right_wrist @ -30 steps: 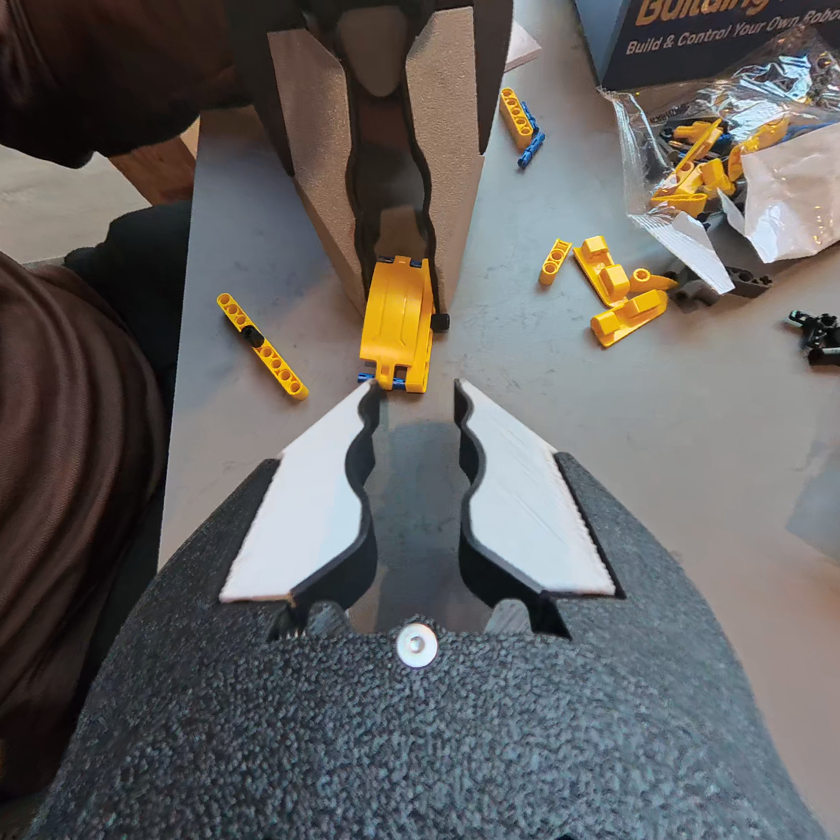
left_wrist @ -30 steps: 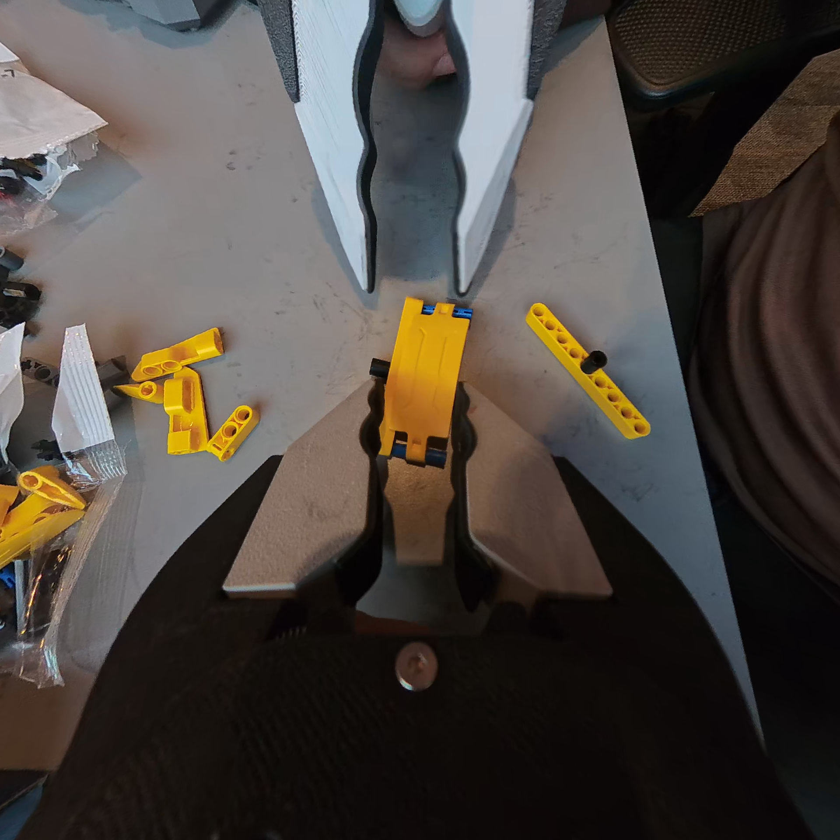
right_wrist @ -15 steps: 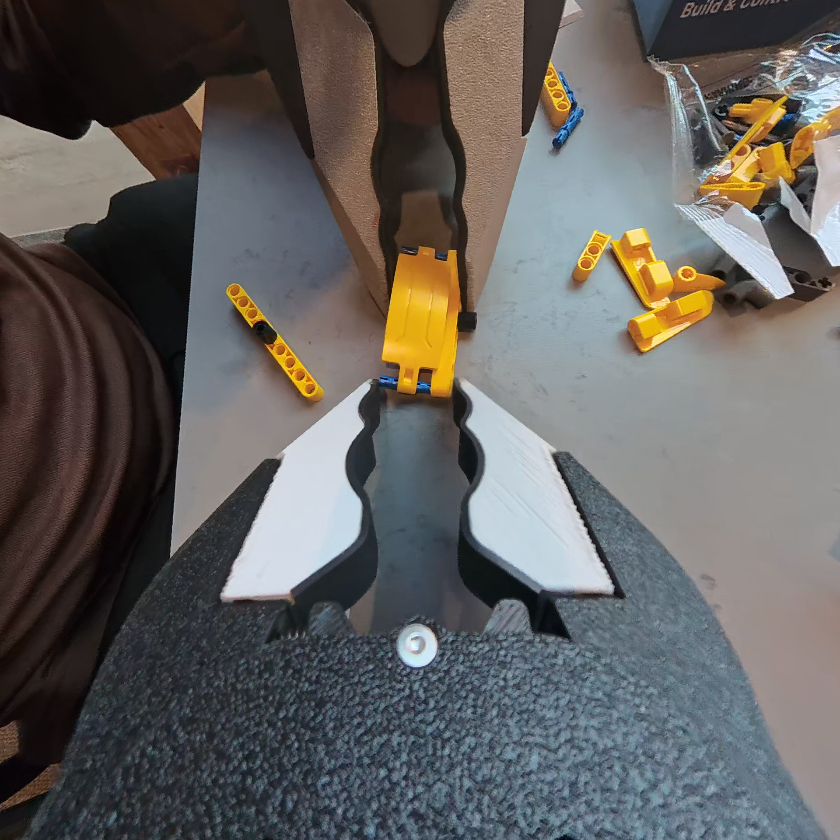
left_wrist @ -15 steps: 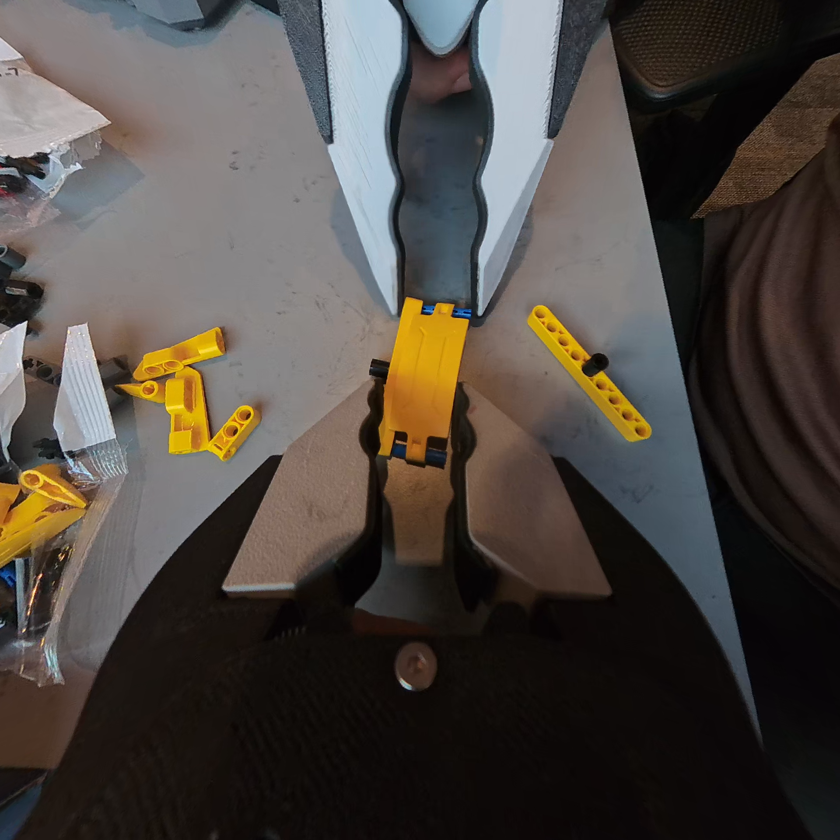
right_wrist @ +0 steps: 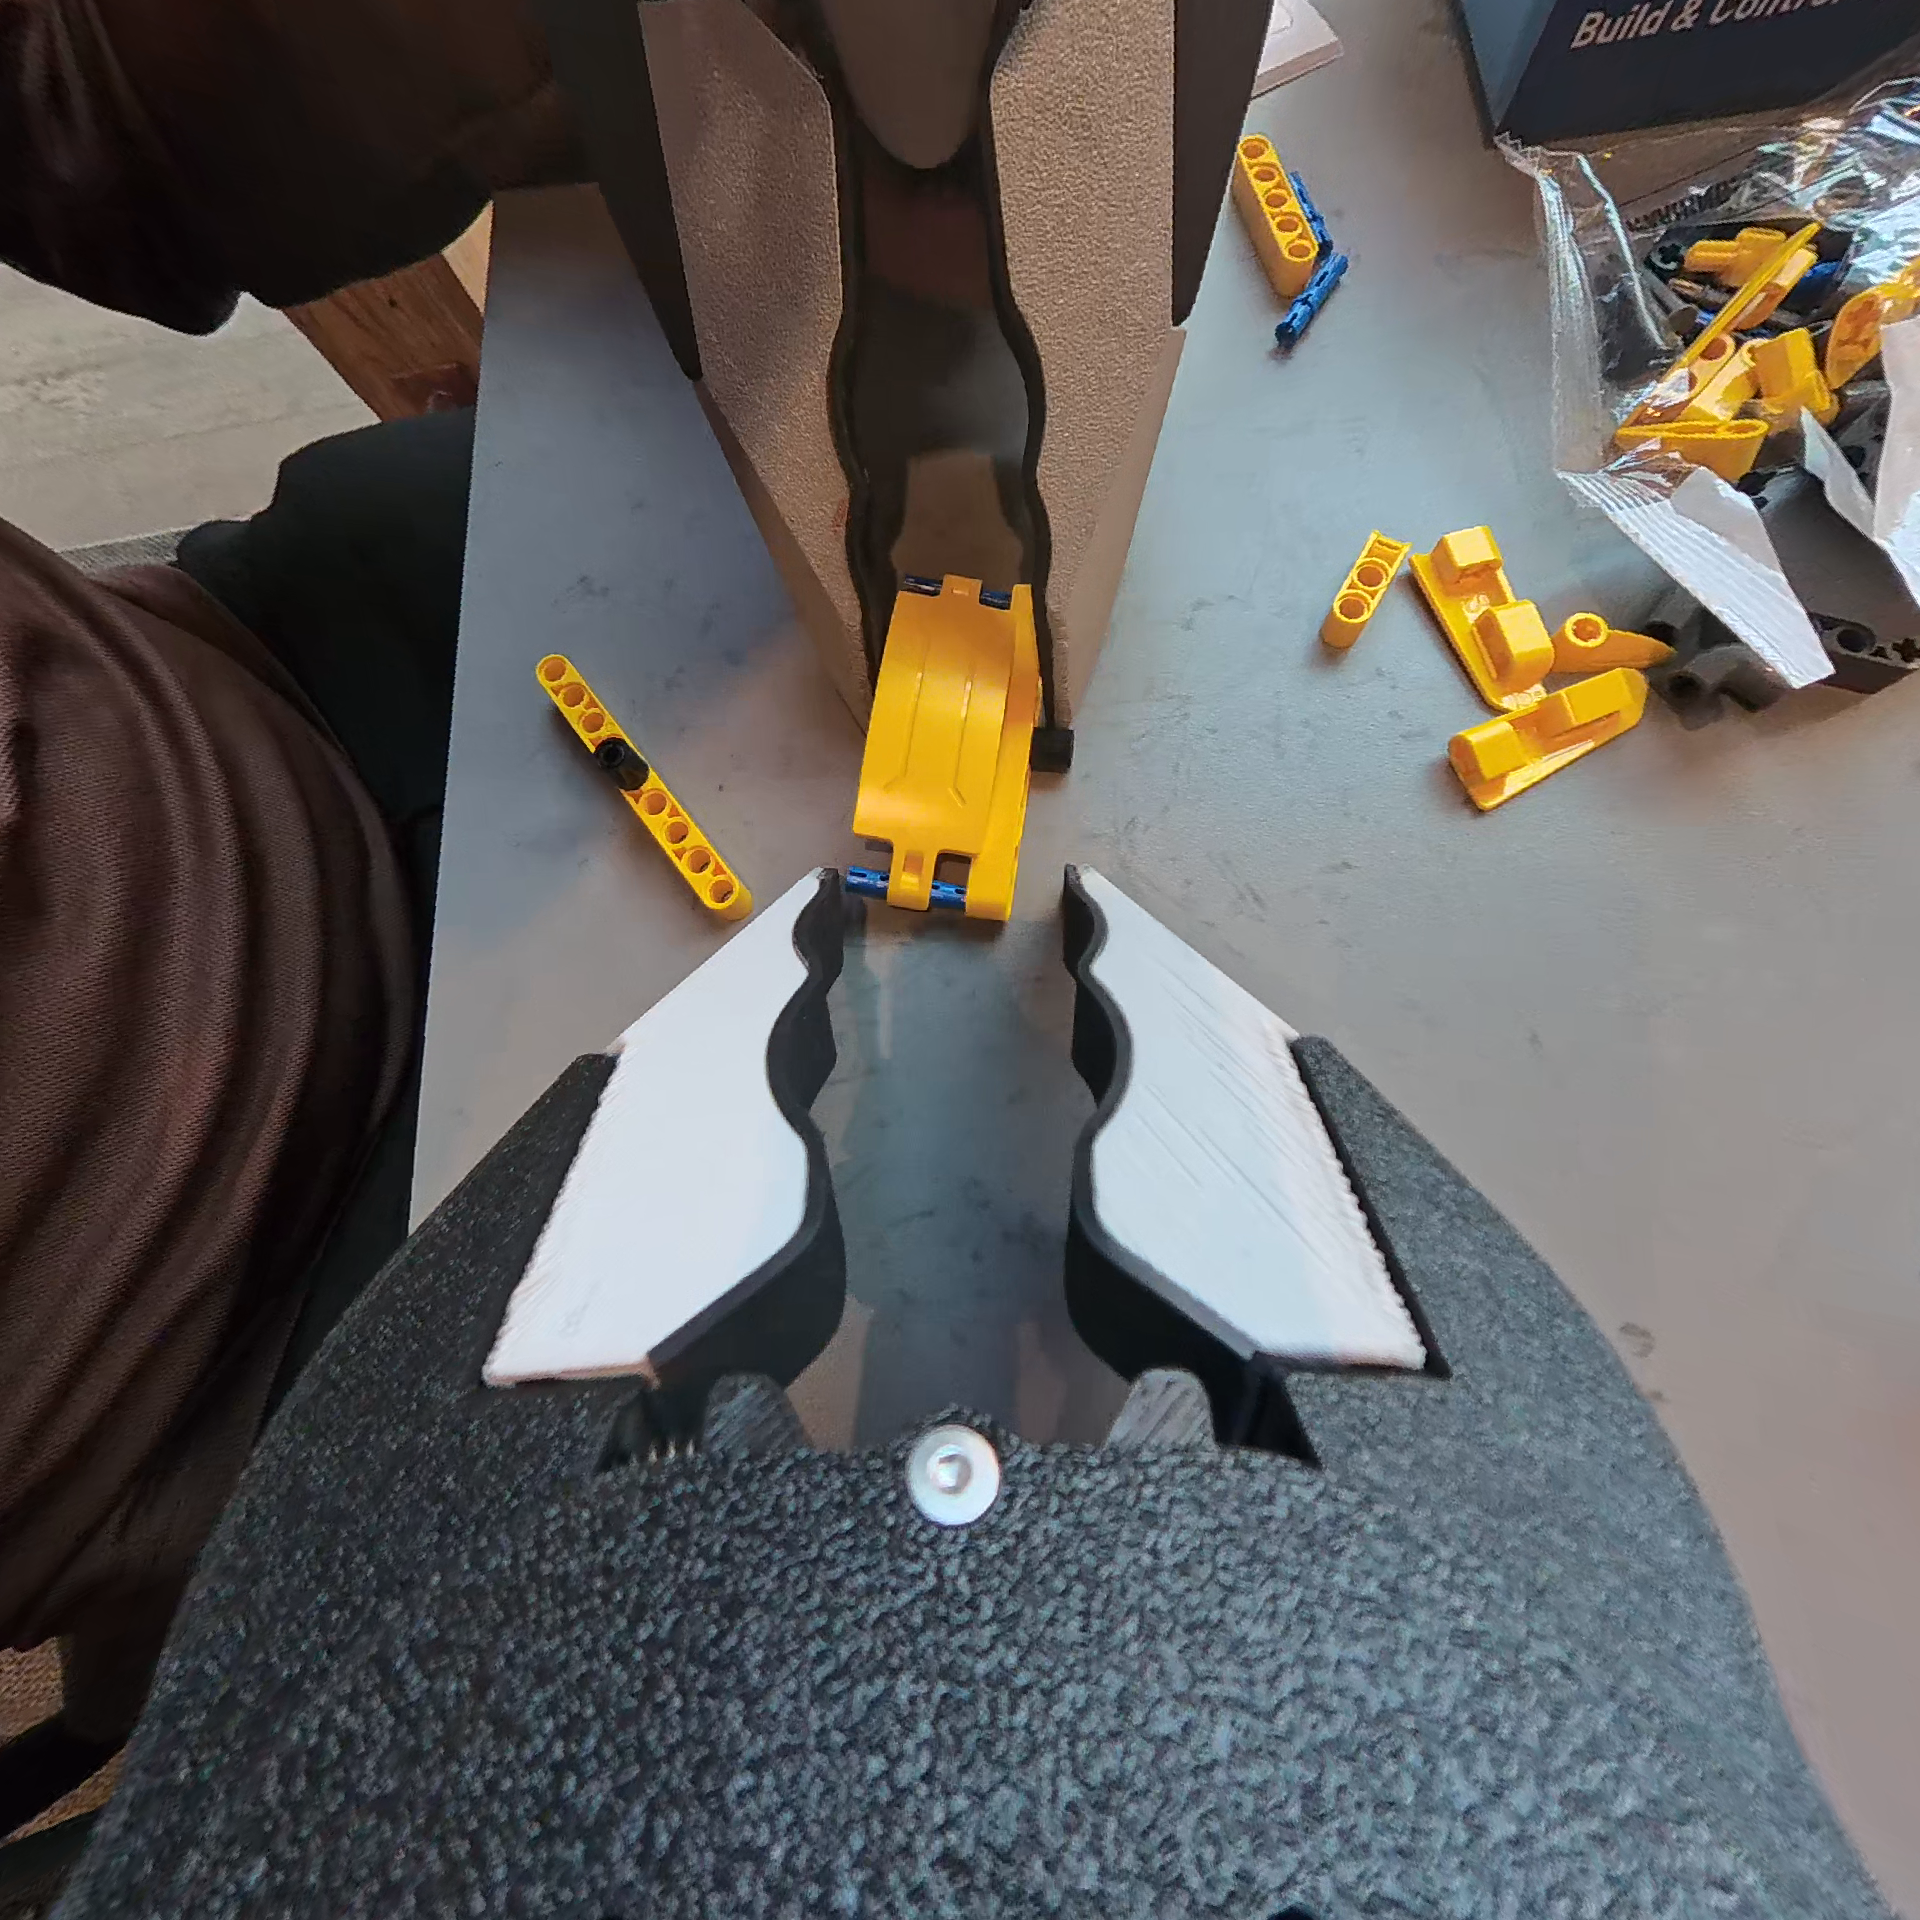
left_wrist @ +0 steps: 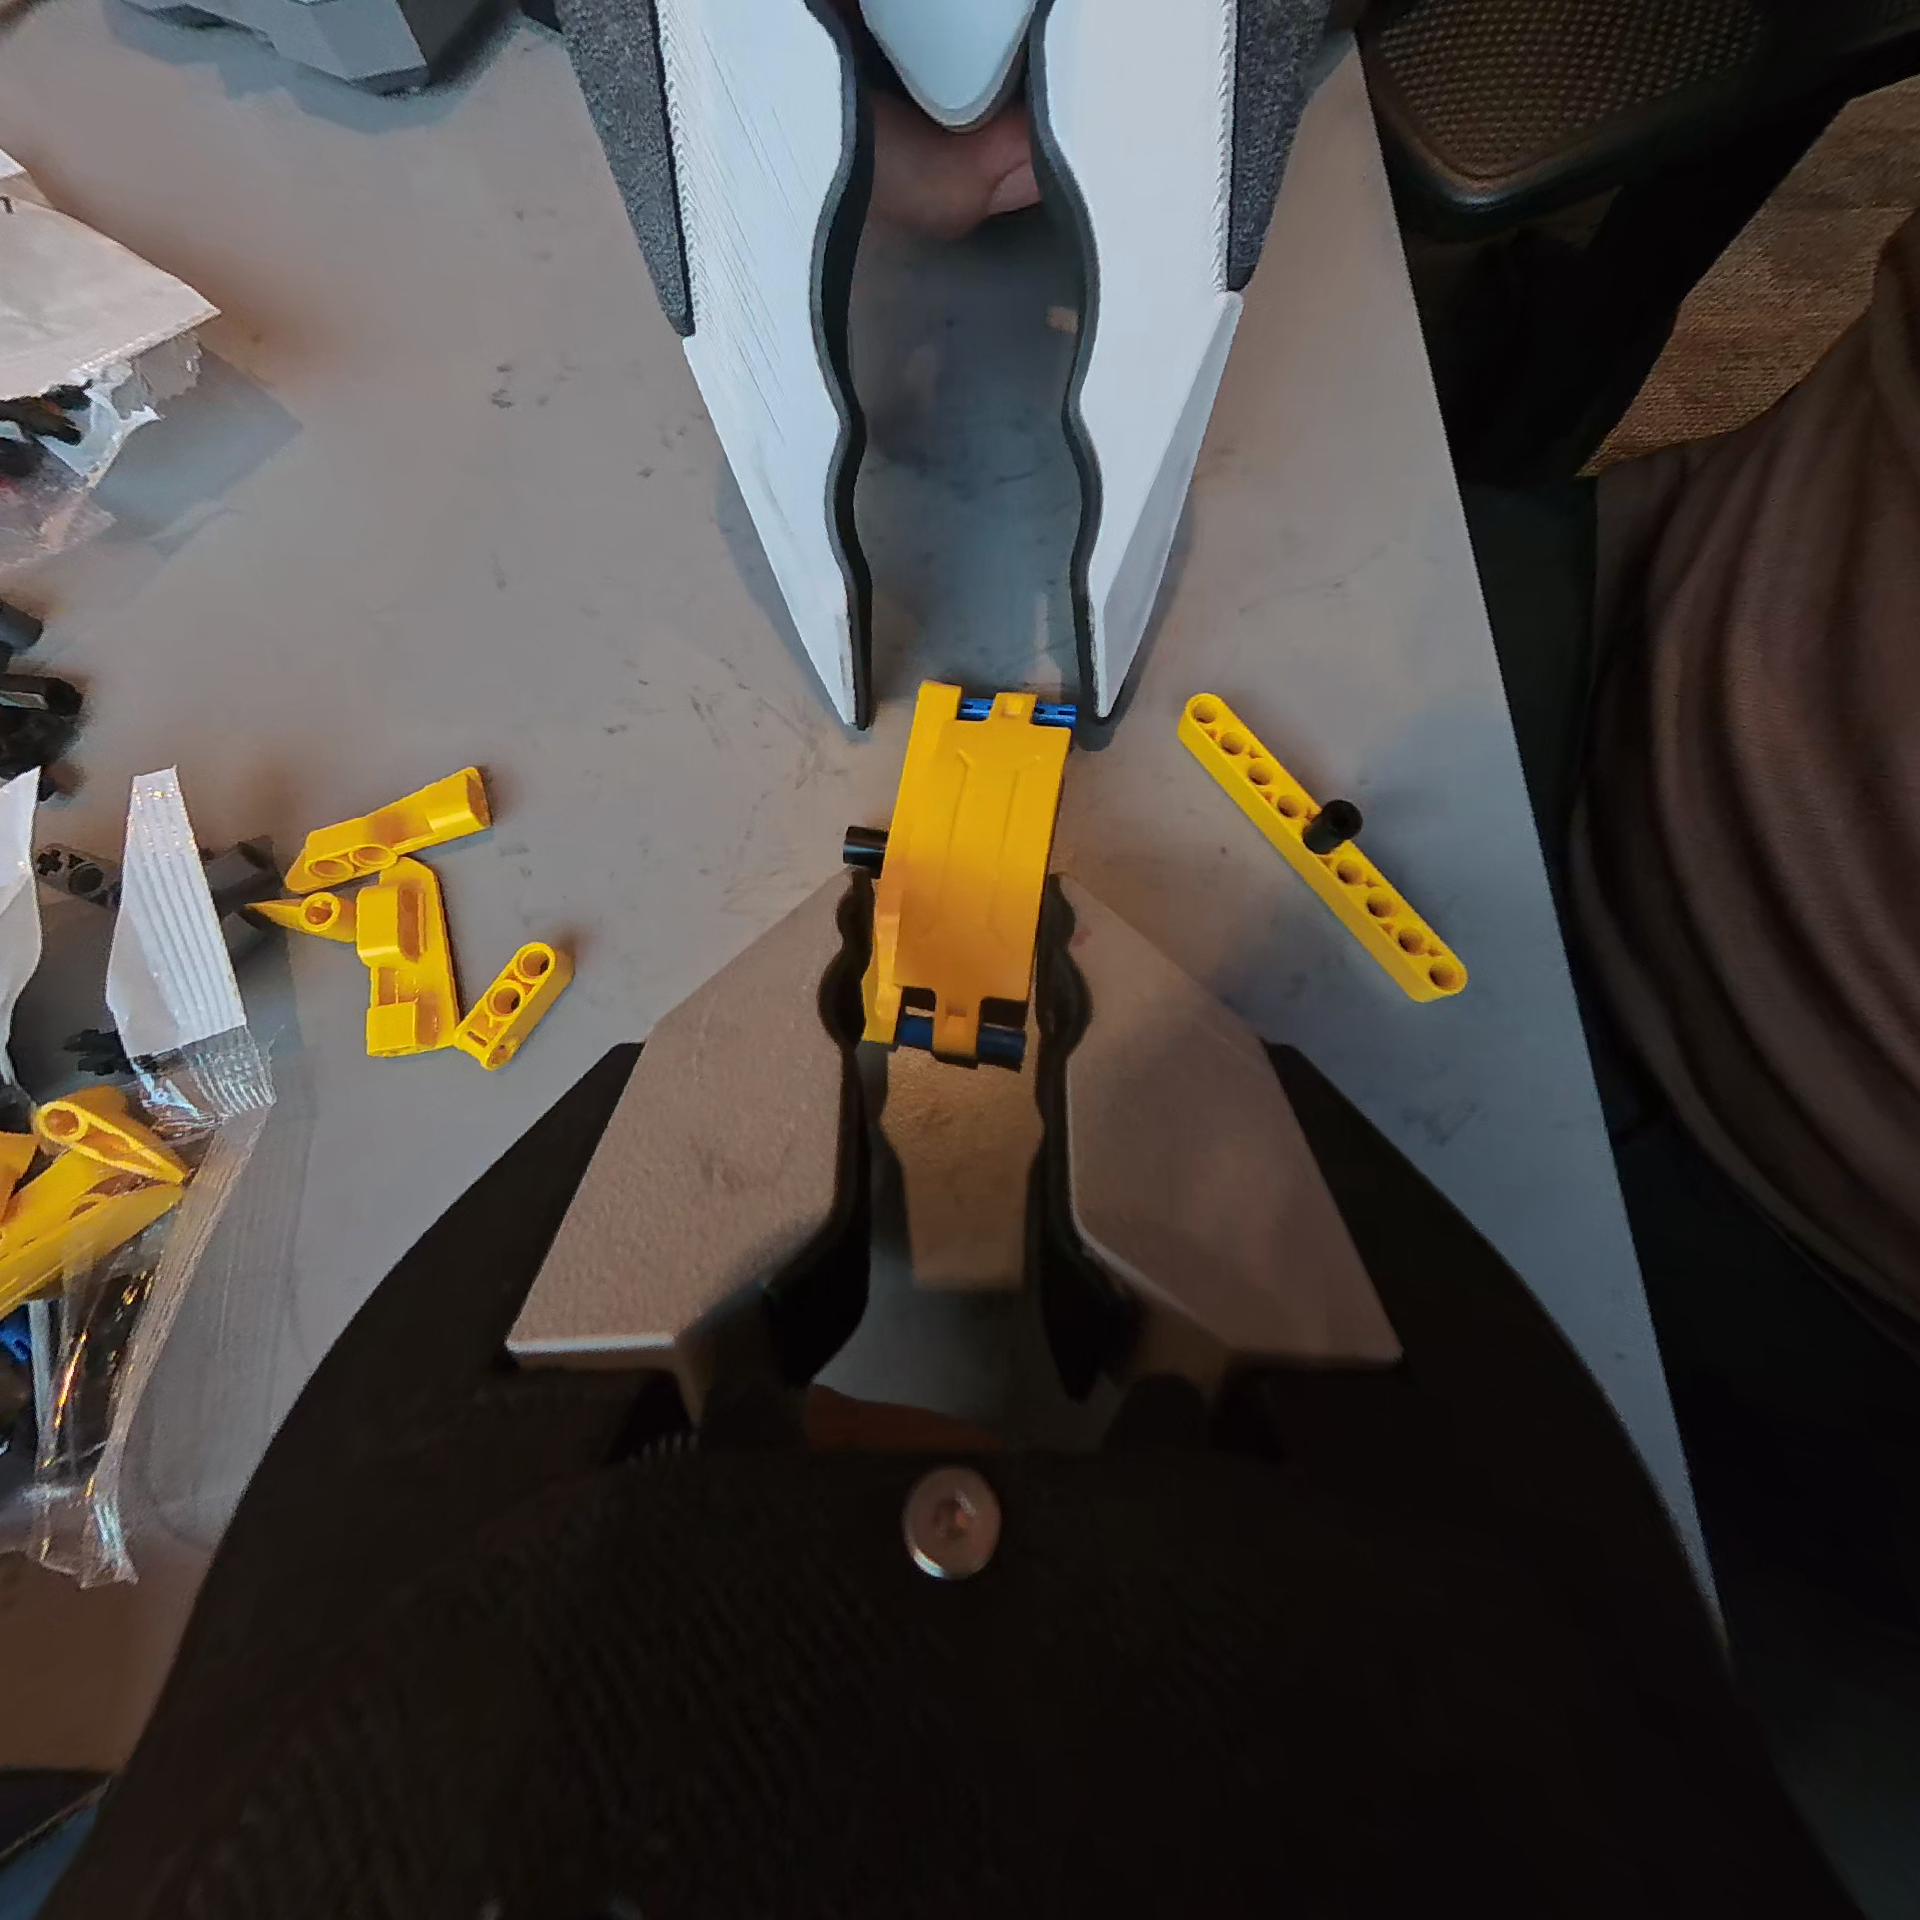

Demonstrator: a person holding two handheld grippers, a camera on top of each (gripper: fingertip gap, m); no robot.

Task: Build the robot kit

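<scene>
The left gripper [left_wrist: 956,894], with tan fingers, clamps the near half of a curved yellow panel [left_wrist: 971,878] that lies on the grey table [left_wrist: 582,582]; a black pin sticks out of the panel's left side. Opposite, the right gripper [right_wrist: 951,883], with white fingers [right_wrist: 707,1101], is spread wide, its tips flanking the panel's far end with its blue pins, one tip right at a pin, the other just clear.

To the person's side lies a long yellow holed beam [left_wrist: 1320,847] with a black peg in it, close to the table edge [left_wrist: 1496,644], beyond which a brown sleeve fills the view. There is little room on that side. Away from the person, bare tabletop separates the panel from a cluster of small yellow pieces [left_wrist: 405,914], then an open clear bag of parts [left_wrist: 94,1226].

Only the right wrist view shows a short yellow beam with a blue pin [right_wrist: 1283,218] behind the left gripper, and a dark box corner [right_wrist: 1704,62] at the far right.
</scene>
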